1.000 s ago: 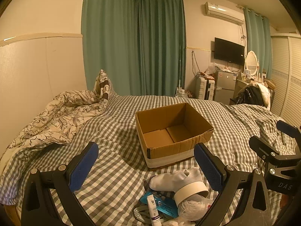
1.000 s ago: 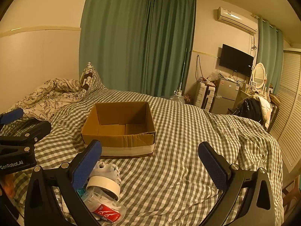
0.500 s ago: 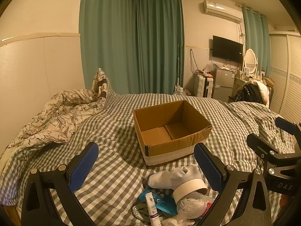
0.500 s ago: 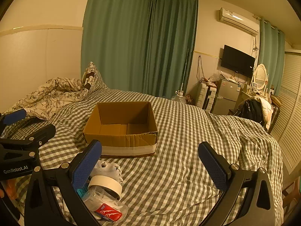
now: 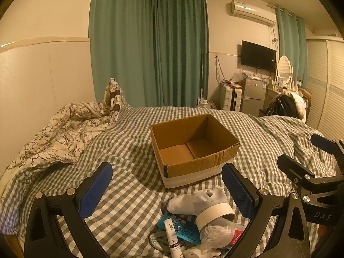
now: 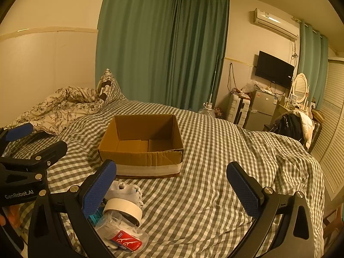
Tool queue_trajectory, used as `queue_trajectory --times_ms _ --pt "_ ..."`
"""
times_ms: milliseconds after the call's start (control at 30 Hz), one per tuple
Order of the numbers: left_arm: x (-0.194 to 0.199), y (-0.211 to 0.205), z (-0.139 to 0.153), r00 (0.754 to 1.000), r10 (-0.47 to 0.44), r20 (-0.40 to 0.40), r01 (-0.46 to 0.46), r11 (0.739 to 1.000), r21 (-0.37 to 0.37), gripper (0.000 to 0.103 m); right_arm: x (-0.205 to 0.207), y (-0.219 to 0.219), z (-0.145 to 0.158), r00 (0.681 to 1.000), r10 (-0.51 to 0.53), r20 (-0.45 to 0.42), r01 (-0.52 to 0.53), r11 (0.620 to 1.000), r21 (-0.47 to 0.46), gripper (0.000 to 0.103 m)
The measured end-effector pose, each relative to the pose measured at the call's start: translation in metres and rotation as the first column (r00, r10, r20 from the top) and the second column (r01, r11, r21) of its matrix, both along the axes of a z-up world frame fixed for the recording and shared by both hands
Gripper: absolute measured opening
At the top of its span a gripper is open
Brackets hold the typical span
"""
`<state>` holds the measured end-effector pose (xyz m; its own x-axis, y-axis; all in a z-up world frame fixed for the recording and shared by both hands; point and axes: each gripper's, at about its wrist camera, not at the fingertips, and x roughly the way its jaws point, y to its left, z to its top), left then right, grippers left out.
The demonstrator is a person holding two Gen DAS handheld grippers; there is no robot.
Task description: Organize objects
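An empty open cardboard box (image 5: pixel 193 146) (image 6: pixel 142 144) stands on the checked bed. In front of it lies a small pile: a white sock (image 5: pixel 200 198) (image 6: pixel 126 190), a roll of white tape (image 5: pixel 215 214) (image 6: pixel 123 207), a clear plastic bag with a red label (image 6: pixel 120 234) (image 5: pixel 219 233), a white tube (image 5: pixel 172 235), a blue packet (image 5: pixel 185 231) and a metal tool (image 5: pixel 158 239). My left gripper (image 5: pixel 167 191) is open and empty above the pile. My right gripper (image 6: pixel 172 187) is open and empty, to the right of the pile.
A floral duvet and pillow (image 5: pixel 64 129) are bunched at the bed's left by the wall. Green curtains (image 5: pixel 150 49) hang behind. A fridge (image 5: pixel 252 94), a TV and a dressing table with clothes (image 5: pixel 286 105) stand at the far right.
Both grippers have risen and tilted slightly; the box and pile sit a little lower in both views. Nothing was picked up.
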<state>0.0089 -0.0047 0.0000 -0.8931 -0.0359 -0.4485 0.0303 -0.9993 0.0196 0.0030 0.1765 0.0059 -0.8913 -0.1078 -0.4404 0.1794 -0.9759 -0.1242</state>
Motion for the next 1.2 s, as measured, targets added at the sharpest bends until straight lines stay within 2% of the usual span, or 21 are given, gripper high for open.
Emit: queue_trajectory --times_ms 533,767,933,1100,1200 --pt "0.010 0.000 0.010 1.000 -0.023 -0.012 0.023 1.000 0.006 0.103 0.016 0.000 0.016 0.999 0.018 -0.036 -0.017 1.000 0.020 0.103" --pt "-0.002 -0.009 -0.024 0.995 -0.033 0.099 0.033 0.999 0.008 0.102 0.015 0.004 0.006 1.000 0.025 0.008 -0.025 0.999 0.035 0.103" --pt "-0.007 -0.014 -0.057 0.982 -0.022 0.185 0.028 0.999 -0.033 0.095 0.009 0.005 -0.015 0.997 0.037 0.071 -0.041 0.998 0.053 0.103" --pt "-0.011 -0.017 -0.093 0.955 -0.029 0.294 0.038 0.999 -0.023 0.090 0.000 -0.001 -0.058 0.978 0.066 0.200 -0.085 0.993 0.086 0.103" --pt "-0.016 -0.011 -0.113 0.933 -0.053 0.355 0.063 0.998 -0.016 0.082 -0.004 -0.005 -0.085 0.954 0.105 0.282 -0.132 0.988 0.078 0.103"
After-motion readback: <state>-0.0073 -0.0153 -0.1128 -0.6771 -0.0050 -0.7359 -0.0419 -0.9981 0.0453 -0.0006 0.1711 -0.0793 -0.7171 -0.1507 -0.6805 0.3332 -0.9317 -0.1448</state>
